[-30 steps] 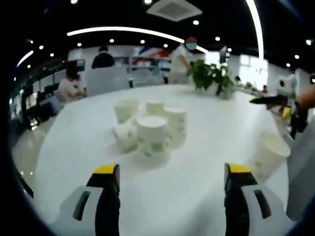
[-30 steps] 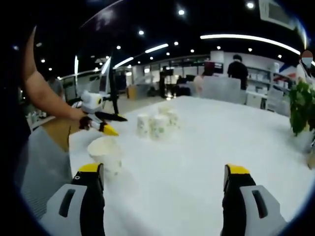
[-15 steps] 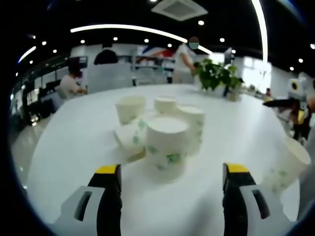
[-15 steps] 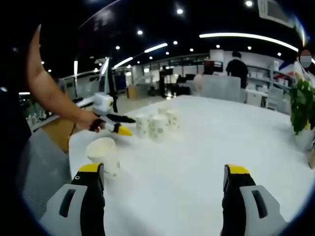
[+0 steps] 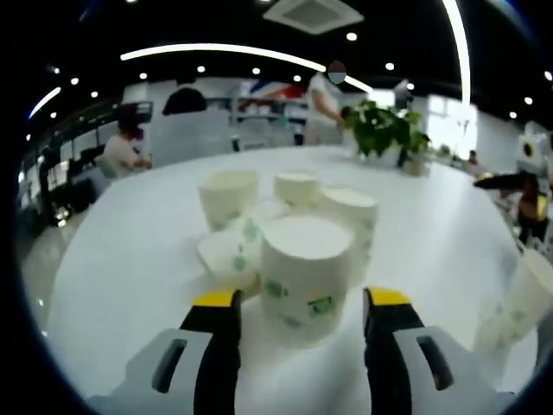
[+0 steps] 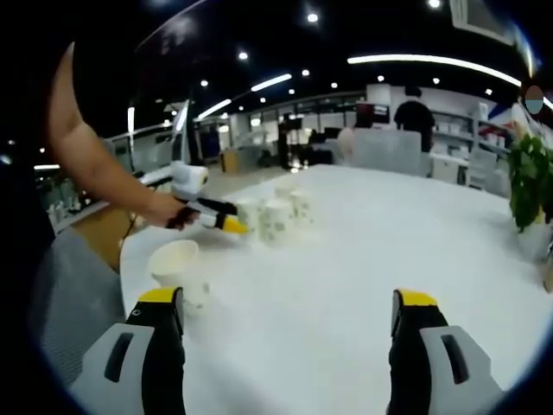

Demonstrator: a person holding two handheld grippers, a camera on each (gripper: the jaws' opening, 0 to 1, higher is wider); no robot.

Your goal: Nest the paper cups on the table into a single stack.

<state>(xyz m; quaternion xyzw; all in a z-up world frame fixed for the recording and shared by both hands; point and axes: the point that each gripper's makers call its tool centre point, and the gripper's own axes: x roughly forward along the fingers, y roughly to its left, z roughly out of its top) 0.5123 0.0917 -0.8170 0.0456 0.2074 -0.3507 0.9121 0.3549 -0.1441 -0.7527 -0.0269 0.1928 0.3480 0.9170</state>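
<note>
Hovering low over the white desk, the left gripper has its fingers spread on either side of the nearest upside-down paper cup, not visibly clamping it. Just behind that cup stand more paper cups, one tipped on its side at the left. In the right gripper view, the right gripper holds nothing, fingers wide apart, with a lone upright cup near left and a potted plant far right.
</note>
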